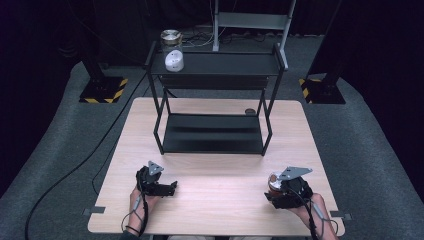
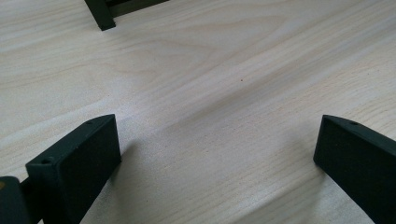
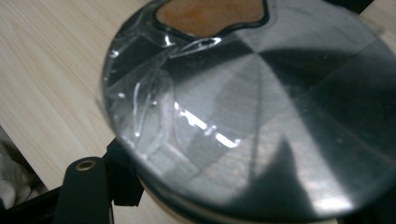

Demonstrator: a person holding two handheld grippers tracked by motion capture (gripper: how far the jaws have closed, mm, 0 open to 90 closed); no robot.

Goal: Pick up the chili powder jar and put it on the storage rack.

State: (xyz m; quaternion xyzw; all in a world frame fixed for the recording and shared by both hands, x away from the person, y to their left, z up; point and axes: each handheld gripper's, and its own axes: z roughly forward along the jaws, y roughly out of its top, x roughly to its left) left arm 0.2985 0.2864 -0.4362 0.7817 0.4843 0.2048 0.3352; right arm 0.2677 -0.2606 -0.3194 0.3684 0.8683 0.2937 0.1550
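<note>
My right gripper (image 1: 276, 193) is at the table's near right corner, shut on a jar (image 1: 274, 180) and holding it slightly above the wood. In the right gripper view the jar's shiny metal lid (image 3: 261, 116) sits very close, with an orange patch at its far edge, and one black finger (image 3: 86, 186) presses against its side. My left gripper (image 1: 170, 188) rests low at the near left. Its two black fingers (image 2: 79, 163) stand wide open over bare wood with nothing between them.
A black two-level rack (image 1: 215, 65) stands on the far half of the light wooden table (image 1: 220, 205). On the left of its top shelf are a glass jar with a metal lid (image 1: 171, 40) and a white round thing (image 1: 174, 60). One rack foot (image 2: 100, 14) lies ahead of my left gripper.
</note>
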